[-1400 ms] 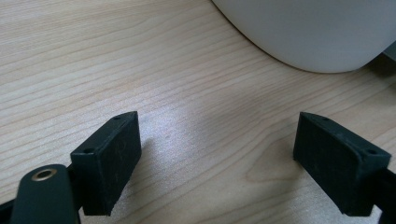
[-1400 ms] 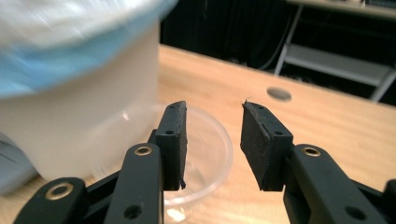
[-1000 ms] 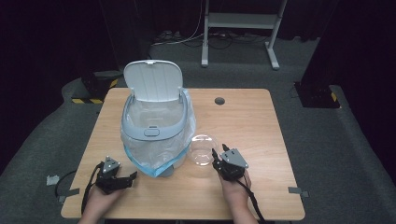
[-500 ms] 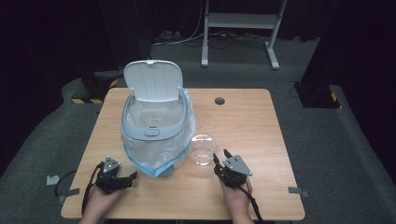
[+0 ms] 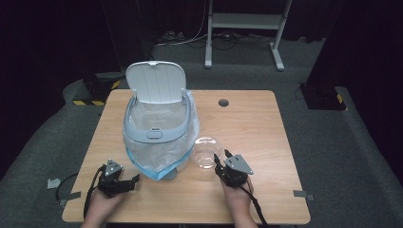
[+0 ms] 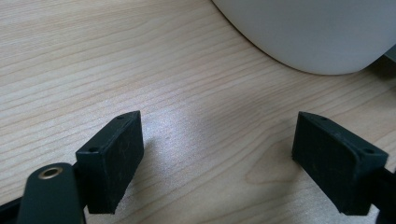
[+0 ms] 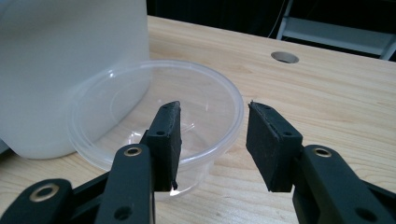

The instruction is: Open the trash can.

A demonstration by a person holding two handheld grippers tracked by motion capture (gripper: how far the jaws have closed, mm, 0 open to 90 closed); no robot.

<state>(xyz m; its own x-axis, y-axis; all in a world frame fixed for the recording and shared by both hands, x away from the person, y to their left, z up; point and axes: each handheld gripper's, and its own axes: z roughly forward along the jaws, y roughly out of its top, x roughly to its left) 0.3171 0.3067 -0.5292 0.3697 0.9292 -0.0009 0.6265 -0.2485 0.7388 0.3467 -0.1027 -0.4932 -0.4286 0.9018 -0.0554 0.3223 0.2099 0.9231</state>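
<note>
A clear plastic bowl [image 5: 205, 151] [image 7: 135, 93] stands on the wooden table [image 5: 247, 123], just right of a white lidded bin [image 5: 154, 134] [image 7: 70, 56]. My right gripper [image 5: 222, 155] [image 7: 214, 109] is open at the bowl's near rim. One jaw is inside the bowl and the other outside, and the pads do not press on the wall. My left gripper [image 5: 134, 180] [image 6: 217, 121] rests low over bare table, open and with nothing between its jaws. It points at the bin's rounded white base [image 6: 317, 32].
The bin's lid [image 5: 156, 81] stands up and a clear bag with a blue hem [image 5: 161, 164] lines it, draping over the front. A cable hole [image 5: 223, 102] [image 7: 285, 57] sits in the far table top. A metal stand's base [image 5: 244, 21] is on the floor beyond.
</note>
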